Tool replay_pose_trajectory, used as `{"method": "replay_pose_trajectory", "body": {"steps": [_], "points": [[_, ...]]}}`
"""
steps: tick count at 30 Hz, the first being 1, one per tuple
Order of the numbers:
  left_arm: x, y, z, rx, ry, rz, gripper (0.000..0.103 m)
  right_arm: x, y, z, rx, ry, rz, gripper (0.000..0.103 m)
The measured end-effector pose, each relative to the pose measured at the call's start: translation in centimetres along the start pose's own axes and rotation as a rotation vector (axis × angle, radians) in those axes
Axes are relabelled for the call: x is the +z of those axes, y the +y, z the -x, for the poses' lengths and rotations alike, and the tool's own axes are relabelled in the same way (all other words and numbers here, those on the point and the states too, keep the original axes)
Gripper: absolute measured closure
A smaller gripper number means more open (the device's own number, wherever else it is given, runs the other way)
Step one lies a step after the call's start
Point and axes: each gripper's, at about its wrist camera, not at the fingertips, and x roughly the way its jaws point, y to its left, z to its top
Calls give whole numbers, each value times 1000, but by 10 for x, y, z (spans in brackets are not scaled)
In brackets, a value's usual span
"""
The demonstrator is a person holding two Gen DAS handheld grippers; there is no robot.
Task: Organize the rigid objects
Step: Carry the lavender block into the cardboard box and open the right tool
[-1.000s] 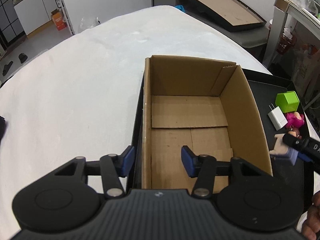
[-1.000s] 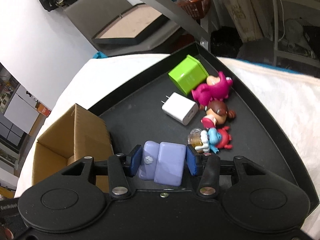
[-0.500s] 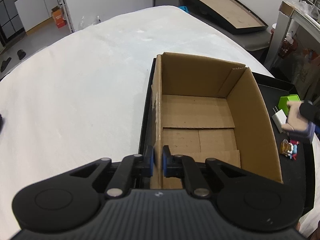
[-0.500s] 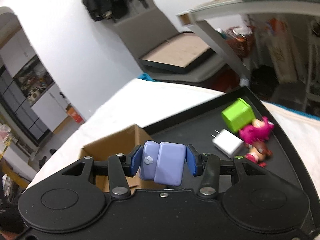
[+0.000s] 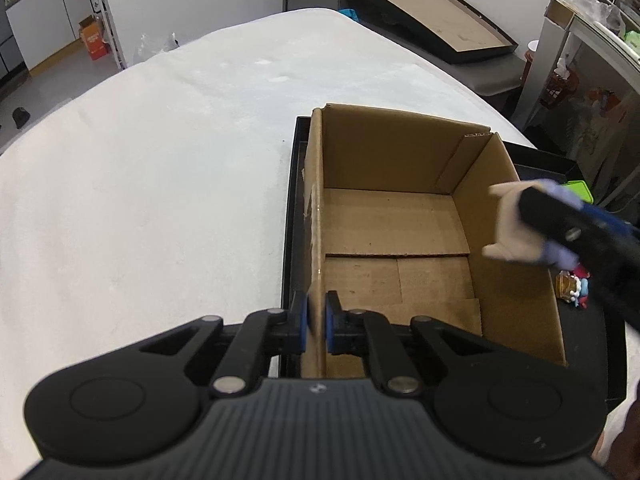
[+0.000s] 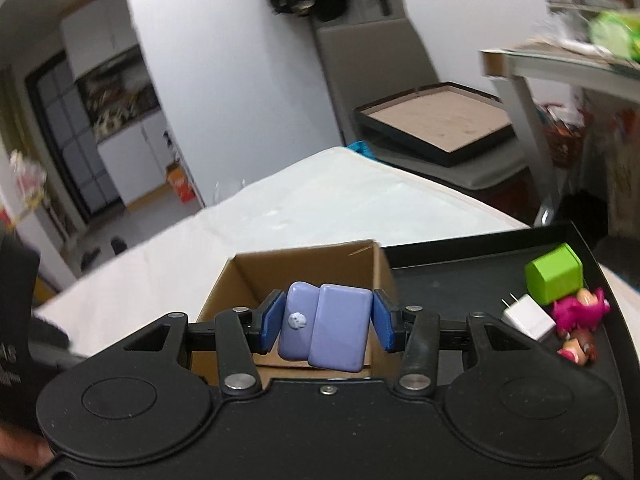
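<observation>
now over the cardboard box (image 6: 304,268), right gripper (image 6: 326,326) grips lilac toy (image 6: 324,330); left gripper (image 5: 316,326) clamps its wall

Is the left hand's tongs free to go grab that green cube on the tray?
Probably not: the left tongs are shut on the cardboard box wall, and the box stands between them and the green cube.

I see a white padded surface, like a bed or table (image 5: 160,184). A black tray (image 6: 480,280) lies directly on its right part. I can make out nothing else resting on the white cover.
</observation>
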Motion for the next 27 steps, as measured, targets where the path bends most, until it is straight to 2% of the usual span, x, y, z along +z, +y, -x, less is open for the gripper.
{"method": "replay_pose_trajectory", "body": {"steps": [10,14,20,25,27], "points": [[2,16,-2,-71,14,19,94,-14,44,-27,-29,66,204,57],[4,21,-2,-91,25,28,94,-17,50,-36,-32,79,184,57],[6,28,-4,-116,29,41,93,-13,46,-37,-3,36,118,56],[4,26,-2,-119,20,29,92,-11,44,-34,-24,30,101,45],[3,25,-2,-111,23,28,92,-11,43,-33,-21,39,83,45]]}}
